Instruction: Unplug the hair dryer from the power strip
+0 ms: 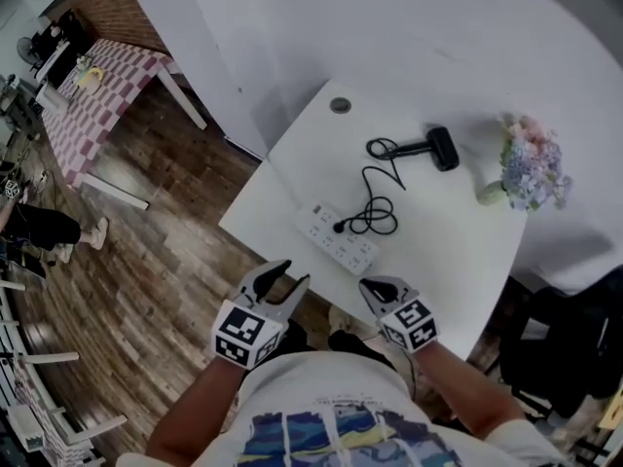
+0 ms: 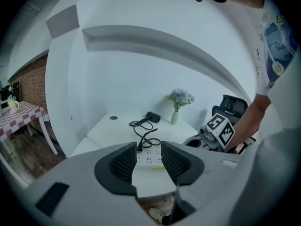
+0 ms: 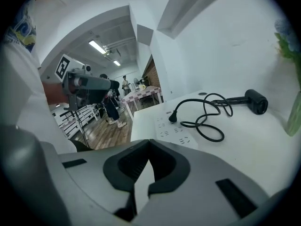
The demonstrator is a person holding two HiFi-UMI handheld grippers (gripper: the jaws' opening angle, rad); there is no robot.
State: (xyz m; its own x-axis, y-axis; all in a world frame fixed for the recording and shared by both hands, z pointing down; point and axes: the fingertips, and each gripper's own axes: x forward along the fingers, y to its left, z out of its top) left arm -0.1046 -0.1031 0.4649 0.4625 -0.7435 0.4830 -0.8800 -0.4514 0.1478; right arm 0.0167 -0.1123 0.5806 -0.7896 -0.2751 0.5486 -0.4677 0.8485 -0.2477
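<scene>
Pinch the rigid black plug (image 1: 339,227), not its floppy black cord (image 3: 217,139); the light white plastic power strip (image 1: 343,244) may lift. Left gripper (image 1: 296,272) is wide, right gripper (image 1: 364,284) closed, empty.

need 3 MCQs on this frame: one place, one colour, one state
1. The hair dryer lies:
A on the floor
B on the table, left of the flower vase in the head view
C on a chair

2. The power strip is:
A black
B white
C red

3. The left gripper is:
A shut on the hair dryer
B shut on the power strip
C open, empty

Answers:
1 B: the dryer rests on the tabletop beside the vase.
2 B: its casing is white.
3 C: its jaws stand apart with nothing between them.
</scene>
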